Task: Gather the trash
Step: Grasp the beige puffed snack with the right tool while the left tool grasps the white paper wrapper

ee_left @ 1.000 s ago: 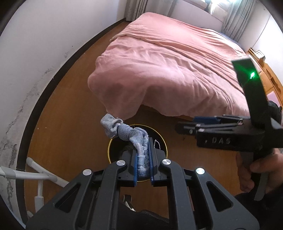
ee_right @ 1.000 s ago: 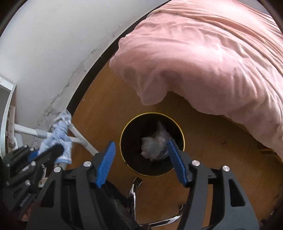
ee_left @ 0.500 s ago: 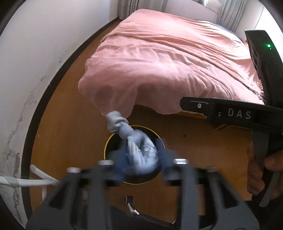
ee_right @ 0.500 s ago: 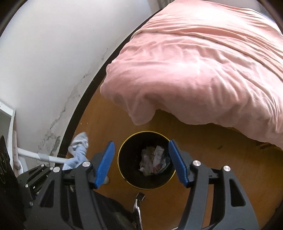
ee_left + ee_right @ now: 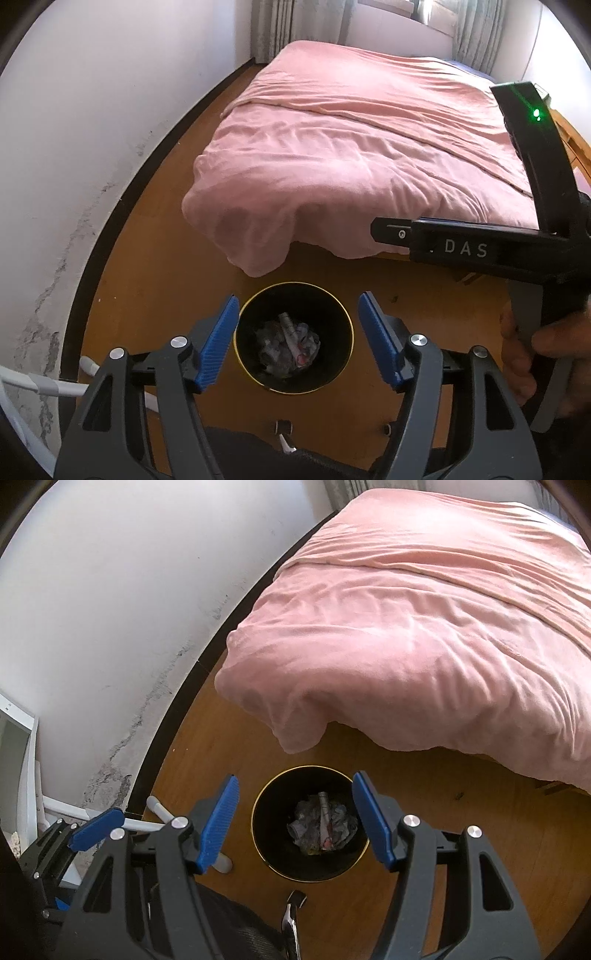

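Observation:
A round black bin with a gold rim (image 5: 347, 325) (image 5: 258, 834) stands on the wooden floor by the bed corner. Crumpled grey and white trash (image 5: 290, 343) (image 5: 323, 825) lies at its bottom. My left gripper (image 5: 297, 341) hangs above the bin, its jaws opening, with nothing between the blue pads. My right gripper (image 5: 295, 821) also hovers over the bin, open and empty. In the left wrist view the right gripper's black body (image 5: 480, 251) shows at the right, held by a hand (image 5: 532, 354). One blue pad of the left gripper (image 5: 96, 829) shows low left in the right wrist view.
A bed with a pink cover (image 5: 362, 155) (image 5: 424, 627) overhangs the floor just beyond the bin. A white wall with a dark skirting (image 5: 96, 236) runs along the left. White tubes of a frame (image 5: 155, 823) lie near the wall. Chair base parts (image 5: 293, 904) sit below the bin.
The left gripper let go of the knotted grey cloth, which dropped into the bin, and its jaws spread wide. Both grippers rose, so the bin looks smaller and farther below.

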`<state>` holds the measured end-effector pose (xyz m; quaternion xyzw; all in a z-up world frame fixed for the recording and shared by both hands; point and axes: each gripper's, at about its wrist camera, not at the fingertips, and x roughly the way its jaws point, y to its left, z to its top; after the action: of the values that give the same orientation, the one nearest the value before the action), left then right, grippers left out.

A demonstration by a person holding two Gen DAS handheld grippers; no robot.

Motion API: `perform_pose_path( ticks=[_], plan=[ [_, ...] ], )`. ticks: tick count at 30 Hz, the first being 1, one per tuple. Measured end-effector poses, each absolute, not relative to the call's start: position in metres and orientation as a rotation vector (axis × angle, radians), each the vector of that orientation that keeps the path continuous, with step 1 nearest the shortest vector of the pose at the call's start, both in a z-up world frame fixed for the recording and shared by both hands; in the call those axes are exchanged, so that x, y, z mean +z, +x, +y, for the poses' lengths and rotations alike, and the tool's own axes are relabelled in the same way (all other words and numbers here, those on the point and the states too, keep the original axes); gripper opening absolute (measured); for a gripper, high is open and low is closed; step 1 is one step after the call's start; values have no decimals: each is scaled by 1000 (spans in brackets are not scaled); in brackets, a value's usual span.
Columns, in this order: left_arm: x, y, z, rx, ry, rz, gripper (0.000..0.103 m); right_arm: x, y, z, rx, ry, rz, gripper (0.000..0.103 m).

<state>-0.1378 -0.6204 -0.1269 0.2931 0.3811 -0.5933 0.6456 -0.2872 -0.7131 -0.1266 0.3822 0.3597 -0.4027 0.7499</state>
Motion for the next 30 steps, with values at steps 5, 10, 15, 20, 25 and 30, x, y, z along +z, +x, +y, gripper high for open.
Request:
perform_pose_path(
  ticks=[5,10,15,20,25,30],
  plan=[
    [-106,-129,-604,-1333,645,837,71,-109,-277,-701,-884,788,779,62],
    [-71,-107,-571,-1287,598,779,80,-72,-251,-672,-862,678,753,62],
    [-30,-67,-516,-1179,534,726,88,-21,-197,-629,-741,558,712,64],
    [11,-6,-425,-998,445,671,92,23,-107,-560,-519,412,696,68],
    [34,72,-300,-697,328,680,92,32,0,-469,-237,298,745,68],
    [36,131,-170,-398,232,716,92,25,94,-367,6,177,813,68]
  ],
)
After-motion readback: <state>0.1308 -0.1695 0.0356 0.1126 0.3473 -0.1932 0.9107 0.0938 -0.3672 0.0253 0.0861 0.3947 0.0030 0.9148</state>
